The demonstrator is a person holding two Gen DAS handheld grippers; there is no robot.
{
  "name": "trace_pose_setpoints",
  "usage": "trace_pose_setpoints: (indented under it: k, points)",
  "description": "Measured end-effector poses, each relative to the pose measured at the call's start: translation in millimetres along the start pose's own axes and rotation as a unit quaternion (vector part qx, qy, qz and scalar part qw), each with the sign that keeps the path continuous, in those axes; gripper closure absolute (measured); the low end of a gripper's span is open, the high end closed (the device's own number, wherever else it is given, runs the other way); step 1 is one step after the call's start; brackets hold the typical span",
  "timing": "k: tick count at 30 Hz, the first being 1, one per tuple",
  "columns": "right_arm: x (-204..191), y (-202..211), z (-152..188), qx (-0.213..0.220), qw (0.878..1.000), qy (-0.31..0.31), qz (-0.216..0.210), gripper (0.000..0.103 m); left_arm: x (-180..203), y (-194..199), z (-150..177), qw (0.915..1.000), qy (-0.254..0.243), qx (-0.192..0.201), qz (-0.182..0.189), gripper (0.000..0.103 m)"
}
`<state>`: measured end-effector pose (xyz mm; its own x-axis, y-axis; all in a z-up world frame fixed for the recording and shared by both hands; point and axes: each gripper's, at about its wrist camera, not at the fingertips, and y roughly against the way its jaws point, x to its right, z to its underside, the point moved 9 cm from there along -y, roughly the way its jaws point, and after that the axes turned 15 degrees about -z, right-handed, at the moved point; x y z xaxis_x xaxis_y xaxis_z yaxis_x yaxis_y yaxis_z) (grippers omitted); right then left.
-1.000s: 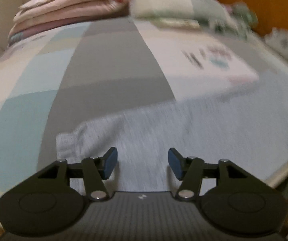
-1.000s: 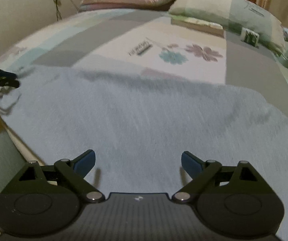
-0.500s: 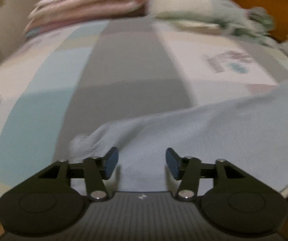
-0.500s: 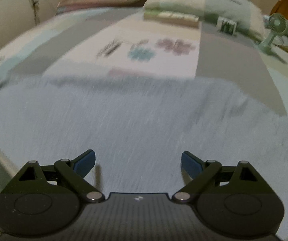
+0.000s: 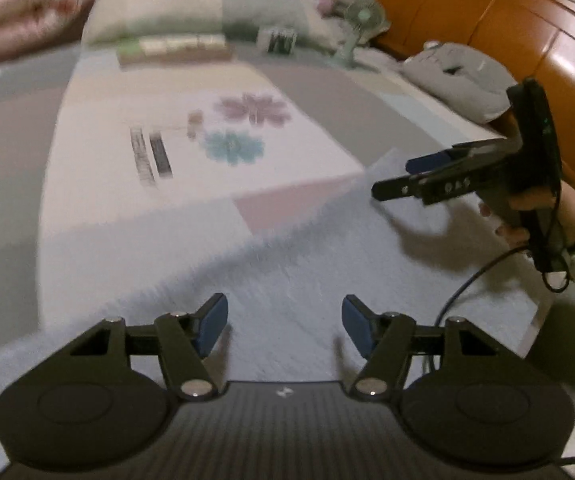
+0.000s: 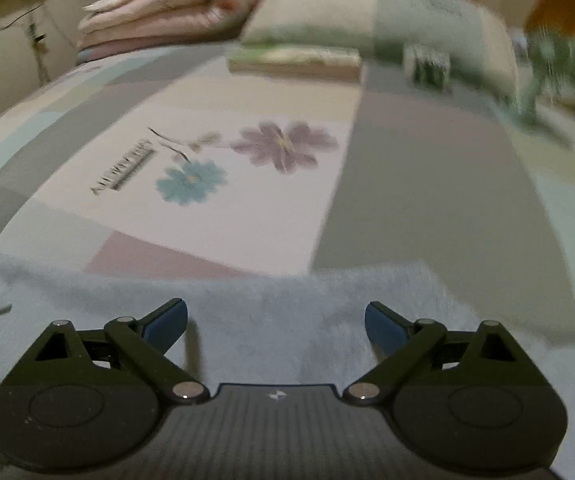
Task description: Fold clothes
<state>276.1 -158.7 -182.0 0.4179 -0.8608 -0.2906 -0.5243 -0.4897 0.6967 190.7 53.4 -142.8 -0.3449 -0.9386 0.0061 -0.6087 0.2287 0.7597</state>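
Both grippers had swung rightward along the bed [image 6: 427, 184] since a second earlier. Left gripper [image 5: 284, 322] had just been opening wider, nothing between its pads; right gripper [image 6: 275, 320] hung open, probably lining up on the spread grey garment's [image 5: 327, 248] far corner.

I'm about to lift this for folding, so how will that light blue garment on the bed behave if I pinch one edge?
Probably floppy: the light blue garment lies flat and follows the bed. Its fuzzy knit looks grippy rather than slippery. Pinched at one edge, the rest would likely sag and drag.
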Motion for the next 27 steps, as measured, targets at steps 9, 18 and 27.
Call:
trace_pose_setpoints:
  k: [9,18,27]
  points:
    - [-4.9,6.6,16.1,-0.043,0.998,0.049,-0.005,0.000,15.7,-15.3,16.0,0.9998,0.000,0.016,-0.009,0.024]
    - [49.0,13.1,-55.0,-0.050,0.994,0.051,0.088,0.000,10.7,-14.1,15.1,0.9994,0.017,0.029,0.008,0.023]
    - [75.1,-10.4,-38.2,-0.127,0.984,-0.099,-0.076,0.000,13.6,-14.0,14.6,0.9995,0.011,0.029,0.001,0.022]
